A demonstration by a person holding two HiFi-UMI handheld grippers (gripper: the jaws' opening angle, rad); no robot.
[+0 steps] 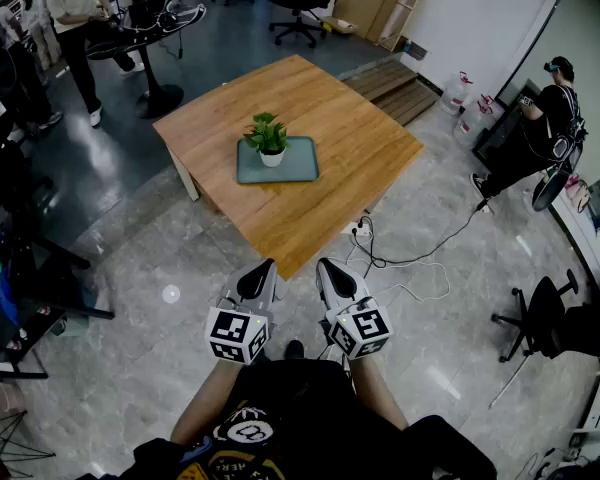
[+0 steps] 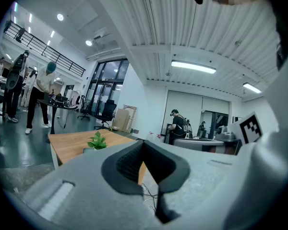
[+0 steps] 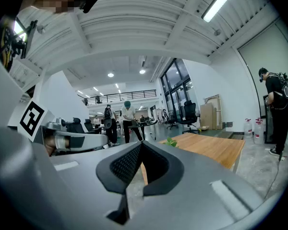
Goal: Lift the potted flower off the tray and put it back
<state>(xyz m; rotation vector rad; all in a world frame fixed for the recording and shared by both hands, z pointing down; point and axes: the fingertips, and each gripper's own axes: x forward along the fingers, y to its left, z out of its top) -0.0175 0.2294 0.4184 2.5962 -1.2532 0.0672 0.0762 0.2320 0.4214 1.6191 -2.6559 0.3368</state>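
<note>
Standing at the far left of the head view, a person in a light shirt (image 1: 78, 8) is beside a round black table (image 1: 150, 28). Lower in this view and close to the wearer's body, the left gripper (image 1: 268, 266) is over the grey floor (image 1: 160, 258). In its own view the two dark jaws meet at the tips and nothing is between them. It is well apart from the wooden table (image 1: 340, 118).

This wooden table is in the middle of the room. On it lies a grey-green tray (image 1: 298, 173), nearer to the left side of the table top. Inside the tray, toward its left half, stands one small white pot (image 1: 272, 157), upright. The pot holds a flower plant (image 1: 266, 131) with green leaves that spread wider than the pot. The rest of the tray is bare.

Just to the right of the left gripper is the right gripper (image 1: 324, 265). Its jaws are also closed together, with nothing held, and it is well away from the tray. Both grippers point toward the near corner of the wooden table.

Further right, a white cable (image 1: 420, 259) runs over the floor. Near the wall stand two clear jugs (image 1: 462, 93); their content cannot be told. At the far right are a person in black (image 1: 540, 128) and a black office chair (image 1: 540, 313).
</note>
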